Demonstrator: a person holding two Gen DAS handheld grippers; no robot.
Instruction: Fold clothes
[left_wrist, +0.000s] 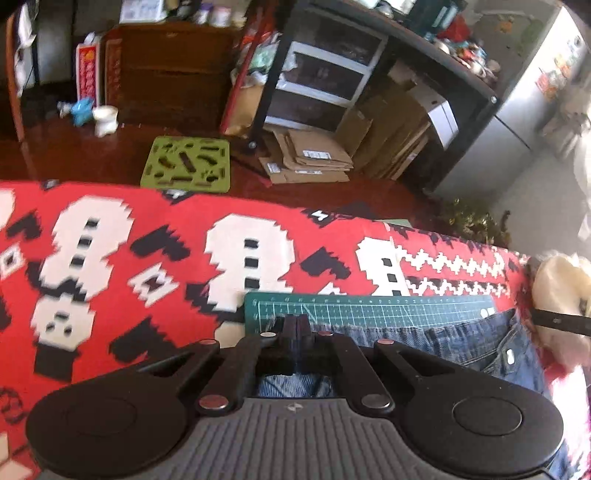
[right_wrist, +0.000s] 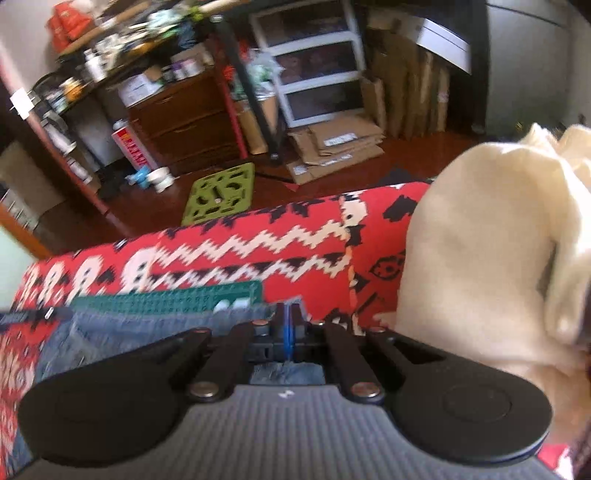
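The jeans (left_wrist: 480, 343) are lying on a green cutting mat (left_wrist: 369, 306), and that mat is sitting on a red patterned blanket (left_wrist: 147, 258) covering the counter. The near edge of the mat is hidden under the denim; only its far strip with the grid lines is showing. In the left wrist view, the left tongs (left_wrist: 295, 326) are pressed together at the left end of the jeans' upper edge, pinching the denim right over the mat's left part. In the right wrist view, the right tongs (right_wrist: 287, 325) are also pressed together, gripping the jeans (right_wrist: 147, 325) at the right end of that edge, just past the mat's (right_wrist: 166, 297) right corner. A cream-coloured garment (right_wrist: 480, 258) is lying heaped on the blanket (right_wrist: 258, 236) to the right of the mat. Beyond the mat, on the dark wooden floor, a green perforated tile (left_wrist: 186, 164) is lying near flattened cardboard boxes (left_wrist: 310, 158).
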